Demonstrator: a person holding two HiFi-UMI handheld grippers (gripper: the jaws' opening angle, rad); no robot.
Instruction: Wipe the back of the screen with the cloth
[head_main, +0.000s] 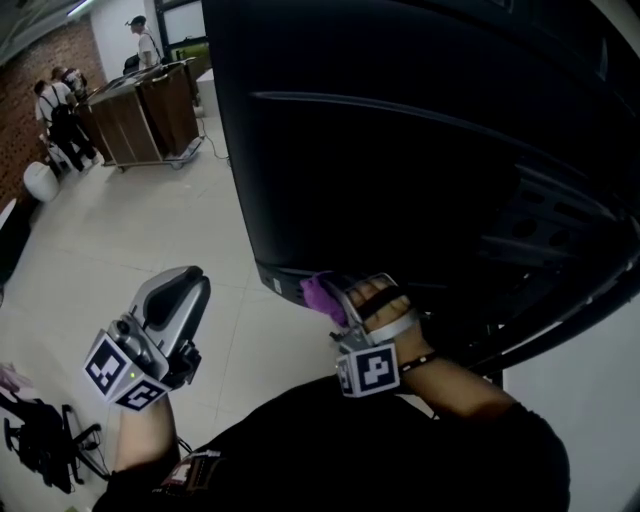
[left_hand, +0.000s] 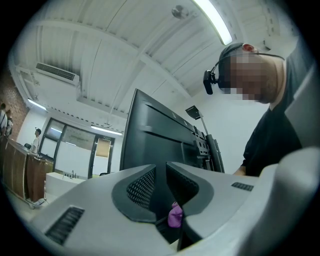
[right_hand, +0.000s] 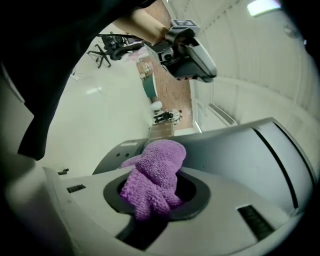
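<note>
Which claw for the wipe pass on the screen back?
Right. The right claw is shut on the purple cloth at the lower edge of the screen; the left claw holds nothing, off to the side.

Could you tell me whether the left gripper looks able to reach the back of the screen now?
Probably yes: the left gripper hangs empty, jaws slightly apart, left of the screen with nothing in the way. The cloth, though, is in the right gripper.

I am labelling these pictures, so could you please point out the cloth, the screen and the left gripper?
cloth (right_hand: 152, 185): right gripper view, the purple bunch between the jaws.
screen (head_main: 400, 150): head view, its dark back panel.
left gripper (head_main: 193, 278): head view, at its jaw tips.
</note>
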